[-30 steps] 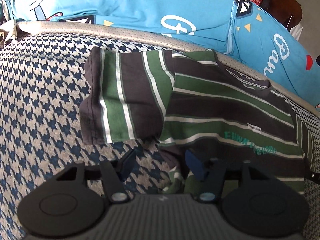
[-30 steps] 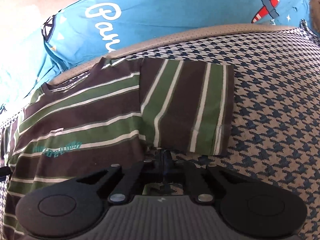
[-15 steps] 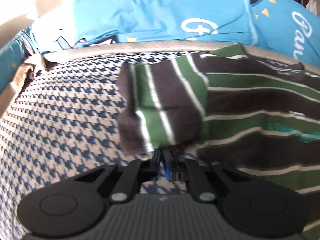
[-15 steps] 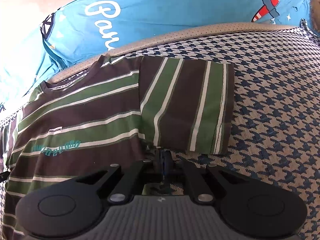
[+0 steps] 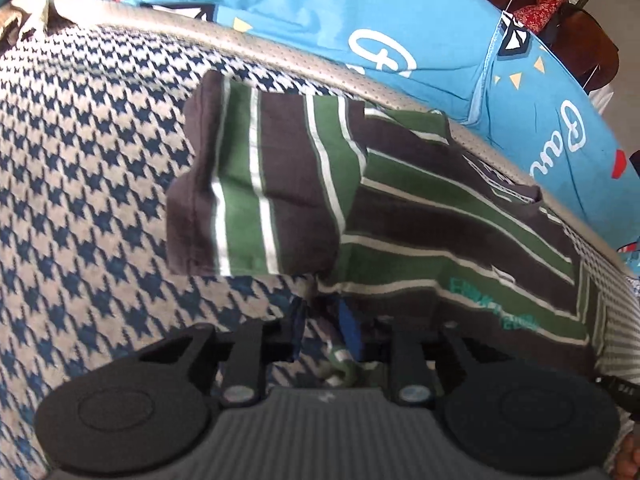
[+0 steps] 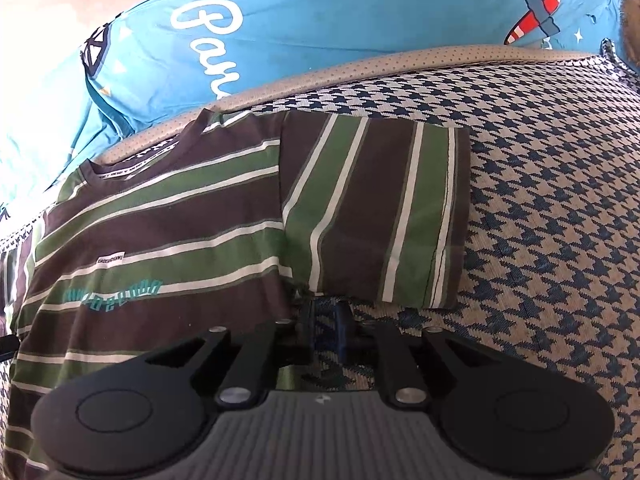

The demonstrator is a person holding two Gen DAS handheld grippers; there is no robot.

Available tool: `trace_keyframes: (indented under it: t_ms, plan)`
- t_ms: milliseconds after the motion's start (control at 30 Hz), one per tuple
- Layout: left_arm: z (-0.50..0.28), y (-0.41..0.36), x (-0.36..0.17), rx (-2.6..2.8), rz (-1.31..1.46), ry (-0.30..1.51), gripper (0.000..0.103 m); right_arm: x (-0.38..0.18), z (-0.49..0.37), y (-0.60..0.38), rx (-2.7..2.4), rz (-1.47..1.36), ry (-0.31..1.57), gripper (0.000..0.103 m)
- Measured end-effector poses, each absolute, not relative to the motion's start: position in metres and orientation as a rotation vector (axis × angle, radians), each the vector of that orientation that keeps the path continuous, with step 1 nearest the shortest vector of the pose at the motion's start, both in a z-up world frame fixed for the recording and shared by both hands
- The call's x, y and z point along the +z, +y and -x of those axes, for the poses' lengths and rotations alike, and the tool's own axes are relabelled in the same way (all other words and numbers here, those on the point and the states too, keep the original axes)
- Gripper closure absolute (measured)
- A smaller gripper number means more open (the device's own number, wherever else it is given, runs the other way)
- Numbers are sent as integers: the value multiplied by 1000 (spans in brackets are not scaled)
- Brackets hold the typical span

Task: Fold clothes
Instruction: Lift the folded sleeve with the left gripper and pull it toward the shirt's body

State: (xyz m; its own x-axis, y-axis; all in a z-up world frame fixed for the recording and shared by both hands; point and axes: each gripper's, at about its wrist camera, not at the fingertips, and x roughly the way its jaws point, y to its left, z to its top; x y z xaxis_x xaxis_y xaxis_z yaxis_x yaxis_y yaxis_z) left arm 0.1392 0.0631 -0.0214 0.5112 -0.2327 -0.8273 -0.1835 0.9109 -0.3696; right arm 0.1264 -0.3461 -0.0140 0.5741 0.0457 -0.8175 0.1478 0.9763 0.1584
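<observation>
A brown and green striped T-shirt [image 5: 440, 232] lies face up on a houndstooth mat [image 5: 80, 160], both short sleeves spread out. My left gripper [image 5: 324, 320] sits at the armpit under the one sleeve [image 5: 260, 188]. Its jaws are opening, and a small bunch of the shirt's side lies loose between the fingers. In the right wrist view the same shirt [image 6: 160, 220] shows its other sleeve [image 6: 372, 208]. My right gripper [image 6: 326, 320] is just below that armpit, its jaws opening, with only mat showing in the narrow gap.
The mat [image 6: 540, 220] has a beige dotted border [image 5: 280, 56] along its far side. Beyond it lies blue printed bedding [image 6: 320, 20]. A dark wooden chair [image 5: 580, 40] stands at the far right in the left wrist view. Bare mat stretches outward from each sleeve.
The left jaws closed at the armpit, the sleeve shifted and rumpled, then the jaws parted again and the sleeve lies flatter. The right jaws, shut before, have parted slightly.
</observation>
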Motion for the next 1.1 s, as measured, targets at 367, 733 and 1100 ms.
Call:
trace_keyframes:
  t_ms: [367, 733, 1100]
  plan:
    - [-140, 55, -24, -33, 444, 1052, 84, -15, -126, -346, -61, -218, 961, 91]
    - [-124, 29, -8, 113, 132, 941, 97, -14, -126, -344, -64, -215, 960, 91]
    - [-130, 36, -20, 172, 65, 987, 88, -12, -130, -350, -64, -229, 959, 91]
